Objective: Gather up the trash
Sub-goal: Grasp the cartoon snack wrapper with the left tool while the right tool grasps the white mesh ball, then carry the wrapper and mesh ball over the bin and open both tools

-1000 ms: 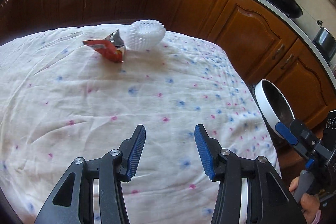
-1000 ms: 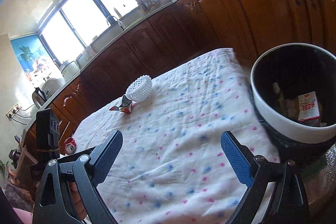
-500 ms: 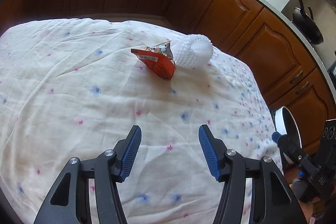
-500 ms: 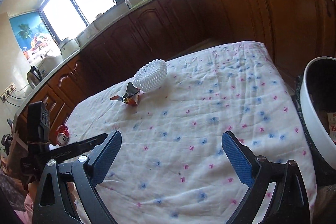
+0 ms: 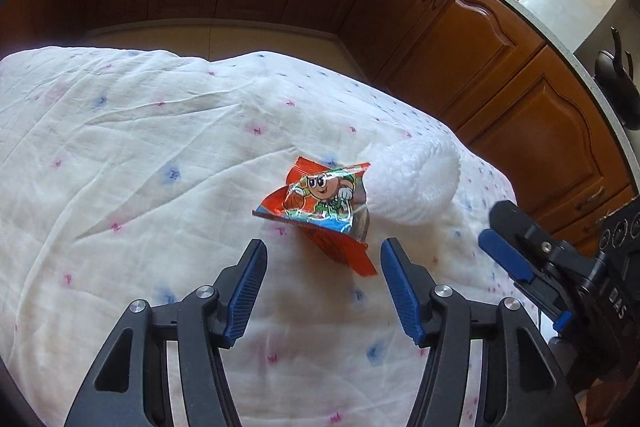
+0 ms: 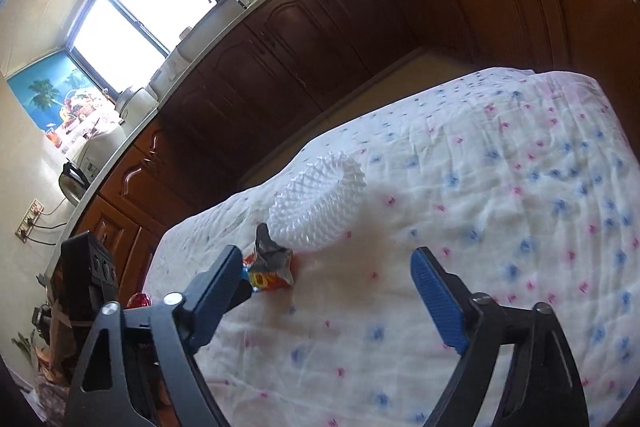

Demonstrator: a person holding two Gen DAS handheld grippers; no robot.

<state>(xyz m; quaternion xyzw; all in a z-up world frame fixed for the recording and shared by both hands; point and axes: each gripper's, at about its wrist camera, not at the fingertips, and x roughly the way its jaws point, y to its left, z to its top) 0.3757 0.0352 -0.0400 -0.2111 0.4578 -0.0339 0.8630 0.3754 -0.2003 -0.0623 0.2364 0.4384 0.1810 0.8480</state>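
Note:
A crumpled orange snack wrapper (image 5: 320,211) with a cartoon face lies on the white spotted tablecloth (image 5: 120,187), touching a white foam fruit net (image 5: 412,183) to its right. My left gripper (image 5: 323,251) hovers open just short of the wrapper, one finger on each side of its near corner. In the right wrist view my right gripper (image 6: 326,257) points at the foam net (image 6: 316,195), with the wrapper (image 6: 272,267) by its left finger. Its jaws are closing and nothing is pressed between them. One blue finger of the right gripper (image 5: 504,255) shows at the right of the left wrist view.
Brown kitchen cabinets (image 5: 500,67) run around the far and right sides of the table. A red can (image 6: 140,301) sits low at the left beyond the table edge. A dark pan (image 5: 616,87) rests on the counter.
Both grippers have moved across the table to the wrapper and foam net, which now look much larger. The white-rimmed bin has left both views. The right jaws have narrowed.

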